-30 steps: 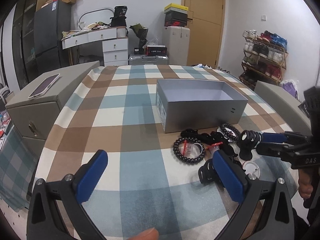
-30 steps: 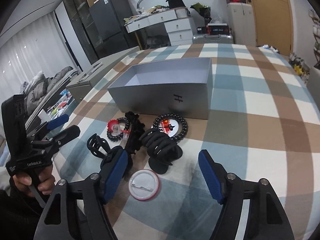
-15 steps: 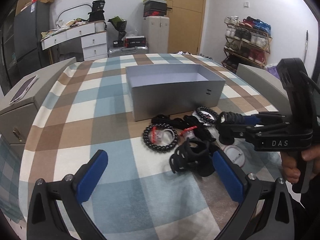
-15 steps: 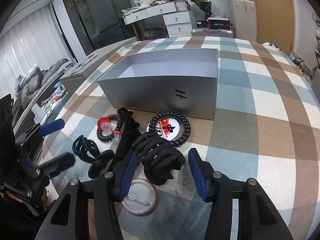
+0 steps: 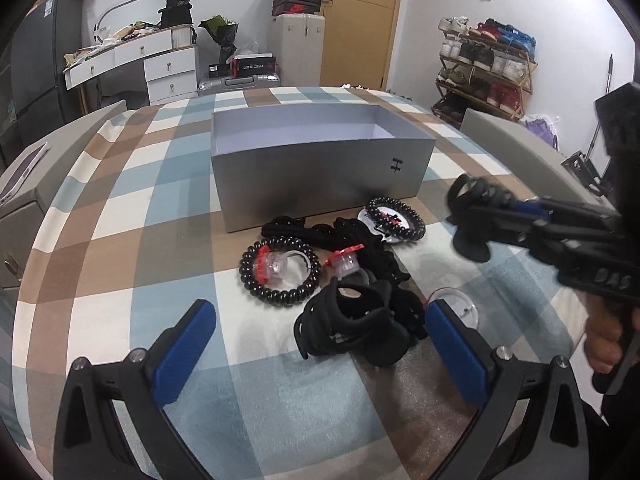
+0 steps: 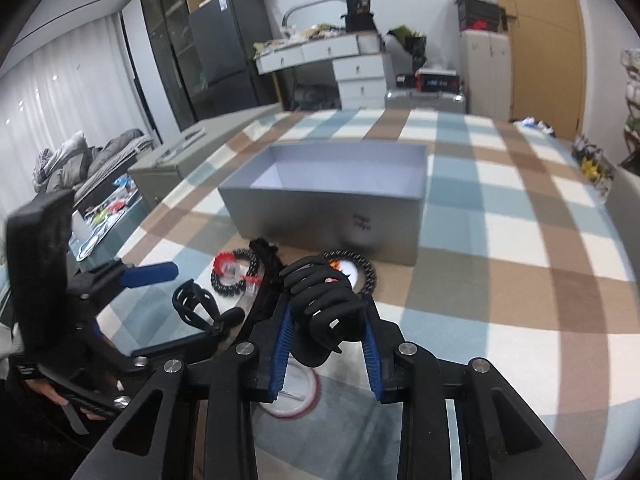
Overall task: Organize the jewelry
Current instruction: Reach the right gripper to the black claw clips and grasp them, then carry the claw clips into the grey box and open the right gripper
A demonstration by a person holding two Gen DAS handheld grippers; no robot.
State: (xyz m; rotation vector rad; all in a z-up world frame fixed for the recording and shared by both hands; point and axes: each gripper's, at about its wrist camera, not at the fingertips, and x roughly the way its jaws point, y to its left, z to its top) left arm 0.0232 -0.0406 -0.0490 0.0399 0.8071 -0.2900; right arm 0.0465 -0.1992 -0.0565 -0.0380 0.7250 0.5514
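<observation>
Closing around a black claw clip (image 6: 326, 308), my right hand-held gripper (image 6: 326, 350) has its blue pads against the clip's two sides; the jaws are narrowing on it, and the clip sits above the tabletop (image 6: 520, 280) between them. From the left wrist view that same clip (image 5: 474, 216) hangs at the tip of my right hand-held gripper (image 5: 486, 220), off to the right of the pile.

My left hand-held gripper (image 5: 316, 348) is spread wide, nothing between its pads. Just ahead of it lies a second black claw clip (image 5: 352, 326) on the checked cloth, nearer the right pad than the left.

Beyond that clip lies the rest of the jewelry: a black beaded bracelet (image 5: 280, 266) around a clear piece with a red part, a tangle of black cord (image 5: 340, 236), and another black beaded bracelet (image 5: 394, 220) lying on a white disc. A round clear badge (image 5: 460, 308) lies near my left gripper's right pad.

Behind the pile stands an open grey box (image 5: 320, 172), its near wall just beyond the cord and bracelets. I see nothing inside it from either view.
</observation>
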